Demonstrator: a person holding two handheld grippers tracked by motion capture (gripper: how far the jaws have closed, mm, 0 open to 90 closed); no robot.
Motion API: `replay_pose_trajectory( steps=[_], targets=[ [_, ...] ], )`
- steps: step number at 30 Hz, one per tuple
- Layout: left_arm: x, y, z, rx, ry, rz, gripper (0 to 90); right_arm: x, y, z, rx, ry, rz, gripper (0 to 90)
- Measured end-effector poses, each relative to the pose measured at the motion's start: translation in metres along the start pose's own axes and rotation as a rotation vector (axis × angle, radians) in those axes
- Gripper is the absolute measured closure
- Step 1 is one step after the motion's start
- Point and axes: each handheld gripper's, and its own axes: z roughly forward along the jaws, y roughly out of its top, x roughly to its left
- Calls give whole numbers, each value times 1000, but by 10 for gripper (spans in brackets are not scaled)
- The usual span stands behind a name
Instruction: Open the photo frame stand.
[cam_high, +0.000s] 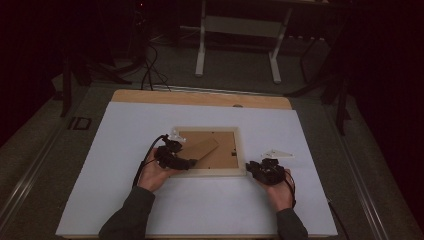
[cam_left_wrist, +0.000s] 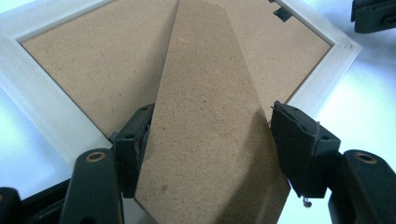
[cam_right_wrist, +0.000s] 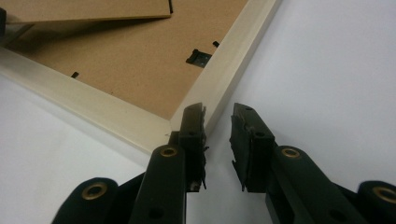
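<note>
A pale wooden picture frame (cam_high: 210, 172) lies face down on the white table (cam_high: 125, 200), its brown backing board (cam_right_wrist: 140, 70) facing up. A brown stand flap (cam_left_wrist: 210, 116) slants across the backing. My left gripper (cam_left_wrist: 210, 135) is shut on the flap, one jaw against each long edge; it sits at the frame's near left (cam_high: 192, 162). My right gripper (cam_right_wrist: 218, 116) is at the frame's near right corner (cam_high: 250, 167). Its jaws stand a narrow gap apart, the left one over the frame rail (cam_right_wrist: 116, 114), the right one over bare table.
A small black clip (cam_right_wrist: 198, 57) sits on the backing near the right rail. The table's wooden far edge (cam_high: 200, 97) borders dark floor, where a white stand (cam_high: 240, 30) and cables lie. Bare white surface surrounds the frame on all sides.
</note>
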Motion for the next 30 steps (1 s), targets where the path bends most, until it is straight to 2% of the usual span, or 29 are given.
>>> replay_pose_trajectory(
  steps=[7, 20, 30],
  targets=[
    [-5, -5, -1, -27, 24, 25, 363, 0, 1, 0, -4, -1, -2, 741],
    [-18, -8, -8, -68, 85, 102, 362, 1, 7, -1, -15, -3, -6, 742],
    [-26, -11, -11, -93, 122, 135, 362, 7, 17, -1, -22, -6, -36, 736]
  ],
)
